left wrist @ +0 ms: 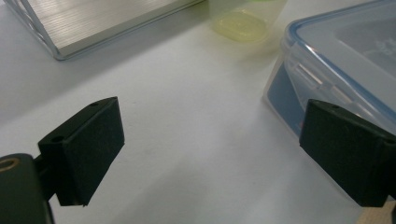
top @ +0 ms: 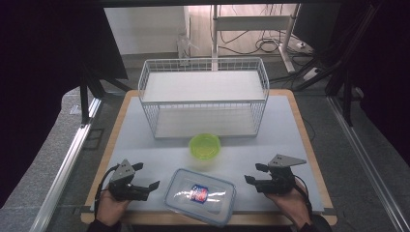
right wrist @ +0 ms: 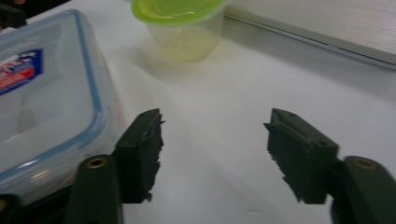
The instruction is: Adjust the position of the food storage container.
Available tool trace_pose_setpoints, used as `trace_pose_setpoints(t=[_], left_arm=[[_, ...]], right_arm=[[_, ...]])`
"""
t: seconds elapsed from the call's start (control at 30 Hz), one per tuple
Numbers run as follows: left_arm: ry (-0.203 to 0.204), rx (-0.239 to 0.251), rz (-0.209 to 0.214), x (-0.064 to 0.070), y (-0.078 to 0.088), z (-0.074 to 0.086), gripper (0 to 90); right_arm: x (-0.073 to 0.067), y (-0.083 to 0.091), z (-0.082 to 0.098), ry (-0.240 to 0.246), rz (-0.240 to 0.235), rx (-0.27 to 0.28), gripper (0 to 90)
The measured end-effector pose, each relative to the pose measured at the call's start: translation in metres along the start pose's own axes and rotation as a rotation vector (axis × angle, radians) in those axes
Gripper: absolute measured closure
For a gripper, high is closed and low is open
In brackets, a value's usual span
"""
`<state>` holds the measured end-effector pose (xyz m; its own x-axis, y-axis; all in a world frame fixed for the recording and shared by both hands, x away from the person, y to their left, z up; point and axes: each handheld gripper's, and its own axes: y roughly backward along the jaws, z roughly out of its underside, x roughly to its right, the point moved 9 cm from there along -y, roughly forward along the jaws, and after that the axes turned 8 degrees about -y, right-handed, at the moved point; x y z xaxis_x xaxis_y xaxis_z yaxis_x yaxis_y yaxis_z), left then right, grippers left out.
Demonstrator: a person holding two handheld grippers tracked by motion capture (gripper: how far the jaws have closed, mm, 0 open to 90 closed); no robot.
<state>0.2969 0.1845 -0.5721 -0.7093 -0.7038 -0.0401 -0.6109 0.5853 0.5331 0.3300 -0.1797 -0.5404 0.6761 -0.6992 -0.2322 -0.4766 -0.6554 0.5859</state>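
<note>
A clear plastic storage box (top: pixel 200 195) with a blue-rimmed lid and a red and blue label lies near the table's front edge. Behind it stands a small clear tub with a green lid (top: pixel 204 146). My left gripper (top: pixel 145 177) rests left of the box, jaws open with nothing between them; the box (left wrist: pixel 345 60) sits just beyond its right pad. On the other side, my right gripper (top: pixel 255 174) is open and empty, with the box (right wrist: pixel 42 93) beside its left jaw and the tub (right wrist: pixel 180 25) farther ahead.
A white wire basket shelf (top: pixel 203 96) with two tiers stands at the back of the white table top (top: pixel 285 135). Its base edge (left wrist: pixel 93 28) lies ahead of the left gripper. A person's hands hold both grippers at the table's front edge.
</note>
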Motion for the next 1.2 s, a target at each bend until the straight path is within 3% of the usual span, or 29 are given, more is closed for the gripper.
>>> trace_pose_setpoints(t=[0.17, 0.2, 0.23, 0.27, 0.4, 0.53, 0.7, 0.83, 0.93, 0.97, 1.17, 1.2], left_arm=[[0.020, 0.017, 0.020, 0.002, 0.004, -0.003, 6.0], [0.022, 0.025, 0.048, 0.006, 0.006, -0.005, 4.9], [0.022, 0.025, 0.048, 0.006, 0.006, -0.005, 5.0], [0.031, 0.034, 0.071, 0.009, 0.007, -0.007, 5.9], [0.033, 0.046, 0.090, 0.014, 0.010, -0.009, 15.8], [0.032, 0.048, 0.123, 0.018, 0.011, -0.010, 33.6], [0.025, 0.043, 0.126, 0.019, 0.009, -0.010, 40.5], [0.001, 0.040, 0.097, 0.015, 0.006, -0.008, 26.8], [-0.020, 0.023, 0.061, 0.013, 0.002, -0.005, 19.5], [-0.029, 0.006, 0.039, 0.011, 0.001, -0.004, 14.6], [-0.024, 0.009, 0.026, 0.008, 0.001, -0.003, 13.4], [-0.020, 0.007, 0.027, 0.008, 0.001, -0.003, 13.4]], right_arm=[[-0.012, 0.003, 0.000, 0.034, -0.023, -0.019, 51.3], [-0.020, 0.003, 0.003, 0.058, -0.034, -0.042, 58.9], [-0.020, 0.003, 0.003, 0.058, -0.034, -0.042, 58.9], [-0.027, 0.003, 0.007, 0.091, -0.042, -0.071, 64.3], [-0.037, 0.003, 0.012, 0.131, -0.044, -0.098, 72.7], [-0.046, 0.004, 0.016, 0.144, -0.058, -0.106, 79.4], [-0.049, 0.003, 0.012, 0.124, -0.072, -0.092, 89.7], [-0.050, -0.003, -0.002, 0.123, -0.100, -0.063, 90.0], [-0.050, -0.009, -0.012, 0.139, -0.099, -0.054, 90.0], [-0.048, -0.018, -0.022, 0.154, -0.083, -0.045, 89.9], [-0.049, -0.047, -0.046, 0.181, -0.069, -0.053, 89.9], [-0.052, -0.056, -0.054, 0.208, -0.076, -0.057, 89.9]])
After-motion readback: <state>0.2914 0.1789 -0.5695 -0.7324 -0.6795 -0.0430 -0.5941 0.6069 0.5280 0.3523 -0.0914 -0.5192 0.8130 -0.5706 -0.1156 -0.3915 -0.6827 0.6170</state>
